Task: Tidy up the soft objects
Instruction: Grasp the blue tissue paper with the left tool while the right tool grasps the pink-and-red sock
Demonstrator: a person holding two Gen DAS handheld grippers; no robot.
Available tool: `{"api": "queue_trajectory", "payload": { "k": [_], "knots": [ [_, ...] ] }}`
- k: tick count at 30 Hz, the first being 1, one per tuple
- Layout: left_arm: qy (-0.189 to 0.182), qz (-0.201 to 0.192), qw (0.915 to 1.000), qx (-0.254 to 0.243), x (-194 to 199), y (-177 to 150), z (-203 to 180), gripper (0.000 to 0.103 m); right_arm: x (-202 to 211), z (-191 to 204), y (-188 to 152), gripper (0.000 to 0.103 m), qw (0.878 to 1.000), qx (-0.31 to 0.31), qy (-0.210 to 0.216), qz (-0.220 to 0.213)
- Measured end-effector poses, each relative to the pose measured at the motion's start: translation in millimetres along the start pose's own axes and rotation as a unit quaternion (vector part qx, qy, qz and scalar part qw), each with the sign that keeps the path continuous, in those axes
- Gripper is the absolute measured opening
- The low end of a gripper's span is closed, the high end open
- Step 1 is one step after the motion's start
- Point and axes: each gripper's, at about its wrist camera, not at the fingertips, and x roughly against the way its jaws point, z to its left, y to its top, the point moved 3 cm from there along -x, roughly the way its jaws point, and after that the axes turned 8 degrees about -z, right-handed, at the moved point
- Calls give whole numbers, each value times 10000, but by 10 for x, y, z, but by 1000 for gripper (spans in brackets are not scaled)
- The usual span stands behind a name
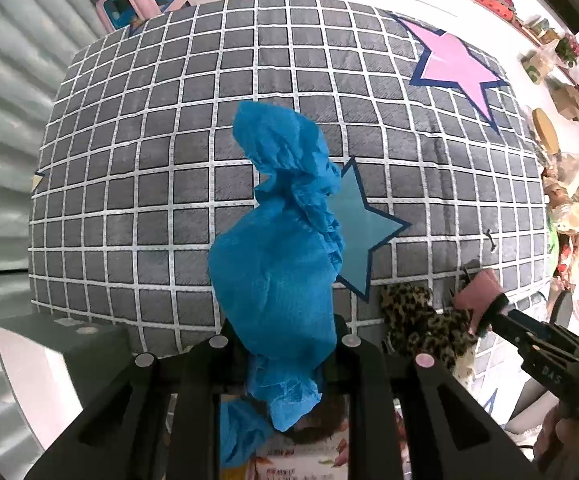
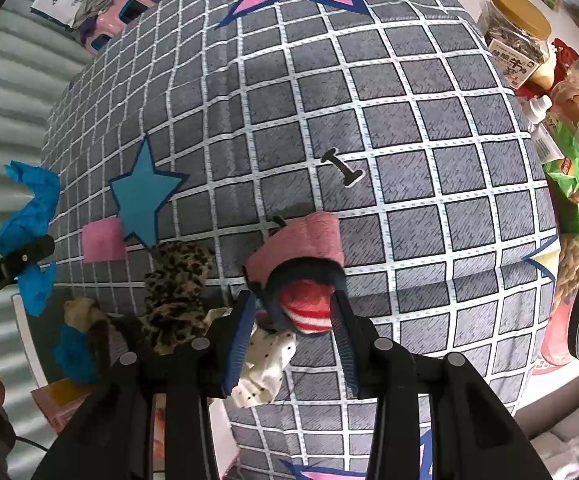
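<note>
Two soft things held: my left gripper point(image 1: 285, 344) pinches a crumpled blue cloth point(image 1: 277, 248); my right gripper point(image 2: 301, 320) clamps one pink, navy-cuffed, red-striped sock point(image 2: 303, 256).

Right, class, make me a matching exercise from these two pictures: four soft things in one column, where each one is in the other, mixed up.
Things
1. blue cloth
2. pink sock
3. leopard-print scrunchie
4. white dotted cloth

Places
A. lying on the checked cover, beside the teal star
B. gripped in the left claw
C. lying under the right claw
D. held in the right claw

Pairs: 1-B, 2-D, 3-A, 4-C
</note>
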Motion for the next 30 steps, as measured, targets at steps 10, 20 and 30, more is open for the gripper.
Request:
{"api": "queue_trajectory", "payload": {
  "k": [10, 20, 30],
  "knots": [
    [-188, -174, 9995, -171, 329, -407, -59, 23, 244, 111, -51, 41, 9998, 83, -22, -189],
    [-249, -365, 9978, -499, 635, -700, -159, 23, 451, 177, -179, 41, 9993, 74, -79, -349],
    [-441, -333, 9958, -726, 797, -1149, -214, 23, 435, 105, -387, 46, 9993, -157, -143, -319]
  ]
}}
